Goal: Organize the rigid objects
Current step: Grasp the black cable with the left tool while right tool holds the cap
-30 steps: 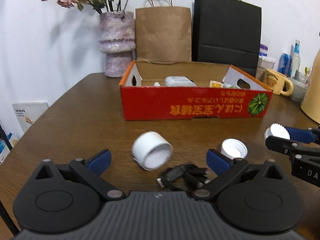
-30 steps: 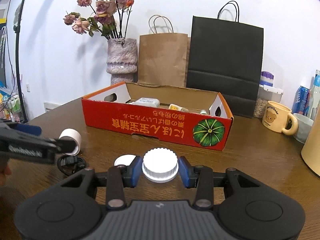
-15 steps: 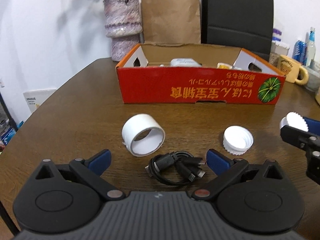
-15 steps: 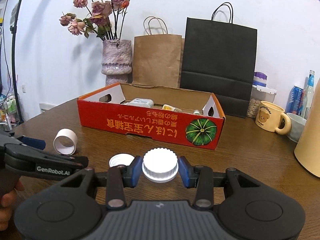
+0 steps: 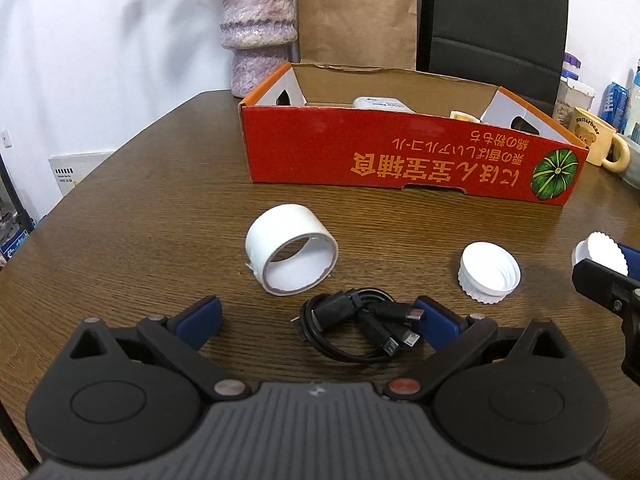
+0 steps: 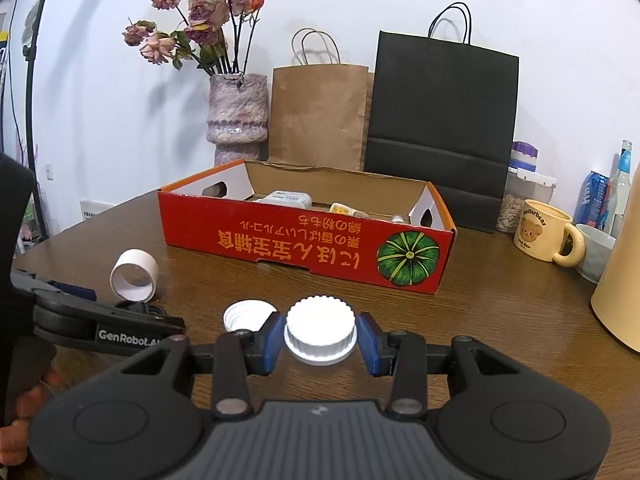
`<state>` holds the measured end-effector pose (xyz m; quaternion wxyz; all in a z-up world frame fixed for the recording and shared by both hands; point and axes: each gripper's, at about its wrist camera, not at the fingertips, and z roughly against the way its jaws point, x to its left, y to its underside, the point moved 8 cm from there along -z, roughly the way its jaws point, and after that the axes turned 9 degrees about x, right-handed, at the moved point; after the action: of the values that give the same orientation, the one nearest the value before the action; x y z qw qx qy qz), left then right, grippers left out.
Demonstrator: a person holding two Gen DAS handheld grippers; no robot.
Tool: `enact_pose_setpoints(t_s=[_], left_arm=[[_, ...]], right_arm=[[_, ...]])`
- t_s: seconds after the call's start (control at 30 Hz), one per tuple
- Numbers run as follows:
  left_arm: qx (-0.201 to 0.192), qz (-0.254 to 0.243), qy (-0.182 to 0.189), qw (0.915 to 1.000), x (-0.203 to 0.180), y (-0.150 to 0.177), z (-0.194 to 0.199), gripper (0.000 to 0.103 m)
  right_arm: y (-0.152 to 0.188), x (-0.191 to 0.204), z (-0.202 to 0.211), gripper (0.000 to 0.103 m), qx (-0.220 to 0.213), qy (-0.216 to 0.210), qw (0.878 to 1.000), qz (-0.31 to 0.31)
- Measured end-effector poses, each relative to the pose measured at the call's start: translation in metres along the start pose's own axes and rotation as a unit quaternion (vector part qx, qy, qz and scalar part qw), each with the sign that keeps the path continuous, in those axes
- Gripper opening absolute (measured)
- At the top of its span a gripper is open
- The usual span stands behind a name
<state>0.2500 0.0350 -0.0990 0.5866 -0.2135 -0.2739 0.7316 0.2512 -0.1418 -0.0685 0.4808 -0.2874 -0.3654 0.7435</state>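
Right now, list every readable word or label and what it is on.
"GenRobot.A", cut off: left gripper body.
"Butterbear": yellow mug.
Orange Japanese print, upside down, beside a green pumpkin picture: red box; too distorted to quote.
Label on the white item inside the box: too small.

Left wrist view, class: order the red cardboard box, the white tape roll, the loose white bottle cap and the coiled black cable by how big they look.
1. red cardboard box
2. coiled black cable and white tape roll: look alike, and the cable lies nearer the camera, so unranked
3. loose white bottle cap
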Motion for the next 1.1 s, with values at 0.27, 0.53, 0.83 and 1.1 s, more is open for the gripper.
enact_pose_setpoints(t_s=[0.27,0.53,0.83,1.1], left_arm=[[0.001,-0.009,0.008,0.9999,-0.002,0.000,0.002,0.096],[-0.018,-0.022,0.011,0.9996,-0.009,0.002,0.012,0.062],[-0.028,-0.025,0.012,0.9992,-0.010,0.005,0.021,0.059],[-0.058,-0.034,0.022,0.9975,-0.014,0.008,0.040,0.057]], right_arm=[[0.002,-0.001,-0.003,0.039,0.005,0.002,1.000,-0.001],[0.002,-0.002,-0.004,0.039,0.004,0.003,1.000,0.001],[0.003,-0.002,-0.001,0.039,-0.001,0.006,1.000,-0.001],[0.002,-0.002,0.008,0.039,-0.015,0.002,1.000,-0.004]])
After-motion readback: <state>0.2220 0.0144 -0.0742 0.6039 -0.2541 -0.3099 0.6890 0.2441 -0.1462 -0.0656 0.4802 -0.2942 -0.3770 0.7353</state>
